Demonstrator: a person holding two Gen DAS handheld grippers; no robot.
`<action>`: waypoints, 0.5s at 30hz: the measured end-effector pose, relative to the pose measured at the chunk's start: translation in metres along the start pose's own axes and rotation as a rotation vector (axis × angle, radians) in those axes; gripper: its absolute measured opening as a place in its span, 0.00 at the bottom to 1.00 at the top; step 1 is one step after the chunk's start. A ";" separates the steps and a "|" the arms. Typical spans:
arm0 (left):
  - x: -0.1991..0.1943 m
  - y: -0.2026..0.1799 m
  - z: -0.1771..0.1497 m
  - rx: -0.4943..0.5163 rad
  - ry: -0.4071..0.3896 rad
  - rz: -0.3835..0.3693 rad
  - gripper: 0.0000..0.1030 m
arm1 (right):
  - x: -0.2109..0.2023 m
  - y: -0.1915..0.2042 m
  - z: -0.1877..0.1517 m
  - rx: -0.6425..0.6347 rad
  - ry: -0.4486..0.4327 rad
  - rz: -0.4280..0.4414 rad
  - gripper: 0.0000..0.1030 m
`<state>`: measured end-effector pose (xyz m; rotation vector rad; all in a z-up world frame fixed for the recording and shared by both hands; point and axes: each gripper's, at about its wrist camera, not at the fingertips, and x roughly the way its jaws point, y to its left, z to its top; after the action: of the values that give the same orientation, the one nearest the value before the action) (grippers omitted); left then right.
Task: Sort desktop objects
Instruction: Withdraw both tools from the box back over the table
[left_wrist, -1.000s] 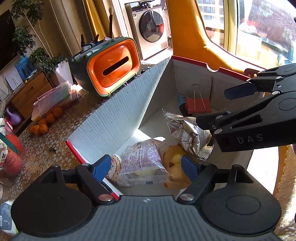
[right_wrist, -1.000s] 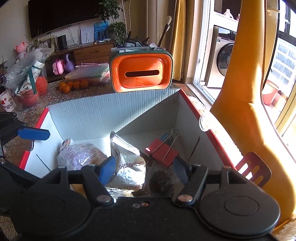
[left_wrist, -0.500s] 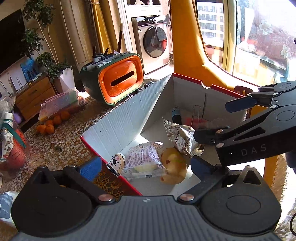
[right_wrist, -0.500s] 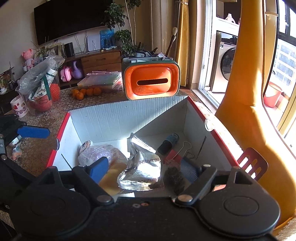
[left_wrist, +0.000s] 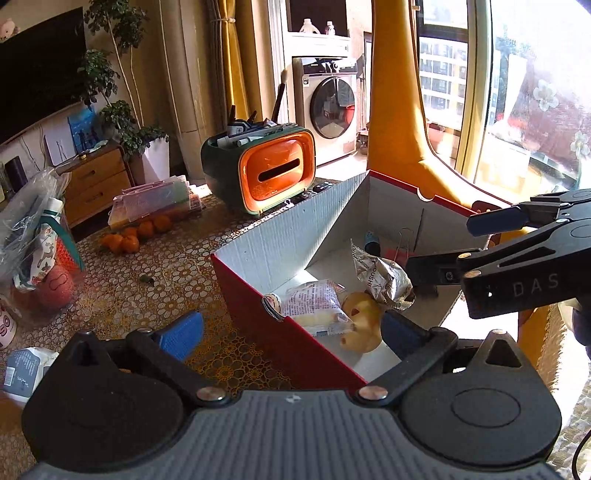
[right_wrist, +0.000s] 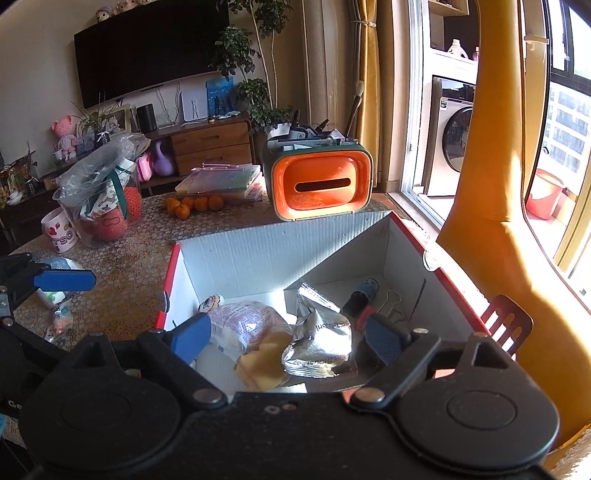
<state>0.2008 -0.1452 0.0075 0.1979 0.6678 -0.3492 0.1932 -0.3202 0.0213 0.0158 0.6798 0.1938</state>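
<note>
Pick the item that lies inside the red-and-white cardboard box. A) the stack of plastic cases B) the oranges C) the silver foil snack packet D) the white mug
C: the silver foil snack packet lies on the floor of the cardboard box, next to a wrapped bun.

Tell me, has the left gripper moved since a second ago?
Yes. The left gripper has pulled up and back from the box, toward its near red wall.

Sunlit window (left_wrist: 517, 110), washing machine (left_wrist: 328, 107), wall television (right_wrist: 151, 48), wooden dresser (right_wrist: 210, 144)
</note>
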 end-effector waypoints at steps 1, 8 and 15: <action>-0.004 0.004 -0.002 -0.007 -0.006 0.005 1.00 | -0.002 0.003 0.000 -0.001 -0.004 0.004 0.89; -0.032 0.030 -0.015 -0.057 -0.051 0.039 1.00 | -0.020 0.030 -0.002 -0.007 -0.041 0.018 0.89; -0.056 0.055 -0.035 -0.088 -0.081 0.073 1.00 | -0.031 0.061 -0.006 -0.017 -0.066 0.042 0.90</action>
<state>0.1610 -0.0702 0.0195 0.1229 0.5927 -0.2556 0.1555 -0.2663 0.0401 0.0198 0.6121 0.2389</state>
